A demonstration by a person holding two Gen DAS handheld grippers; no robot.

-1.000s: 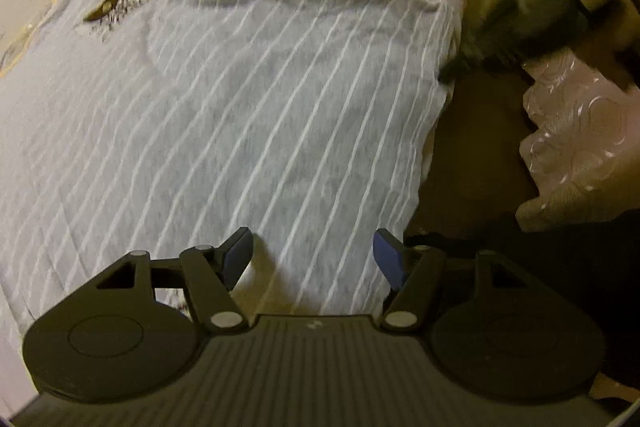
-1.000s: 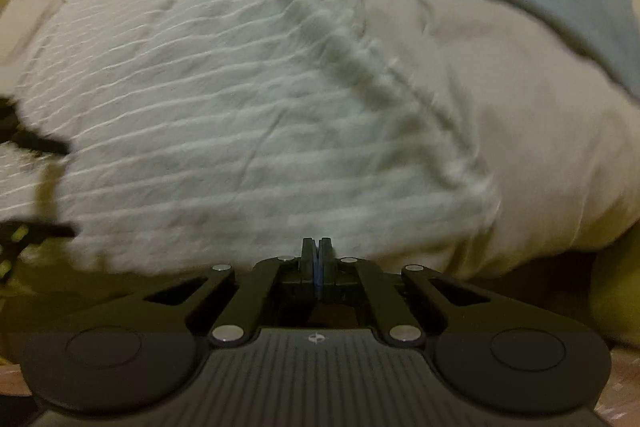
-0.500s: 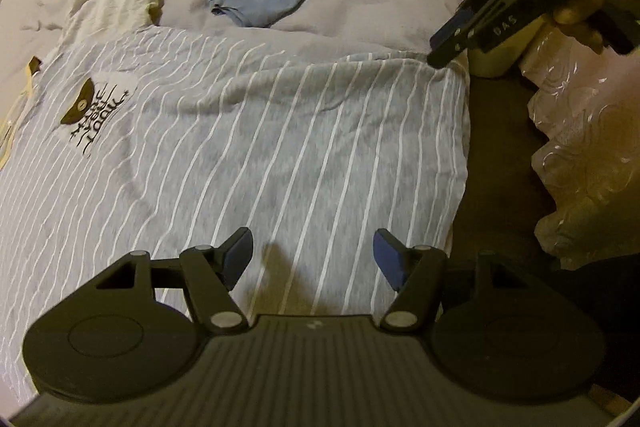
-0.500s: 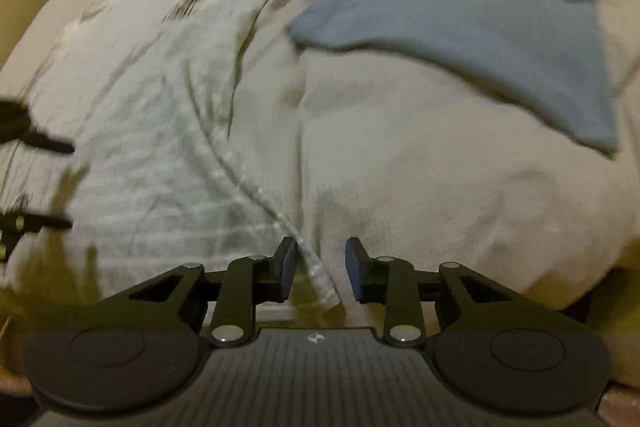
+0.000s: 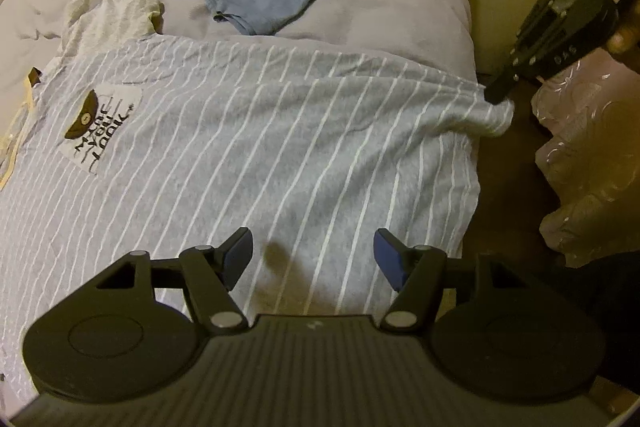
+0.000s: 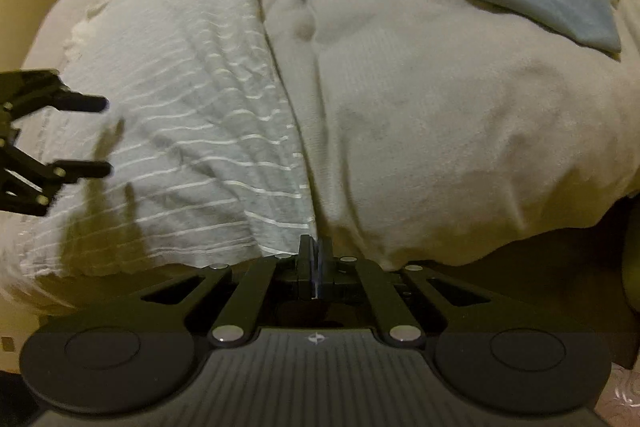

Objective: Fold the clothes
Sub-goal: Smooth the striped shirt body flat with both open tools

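Striped shirt [image 5: 248, 155] spread on the bed [image 6: 440, 107].
Right claw [image 6: 315, 259] pinches its corner (bed's edge); left claw [image 5: 314, 259] gapes above it.

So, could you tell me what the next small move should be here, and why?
Probably close the left gripper on the striped shirt's hem. Its jaws are open just above the fabric, while the right gripper is already shut on the shirt's other corner, so both would then hold it.

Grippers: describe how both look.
Left gripper: black linkage arms with silver pivot pins, two round discs, a ribbed base, blue pads. Right gripper: the same black build; from the left view it carries pale markings, a whitish cable and a green light.
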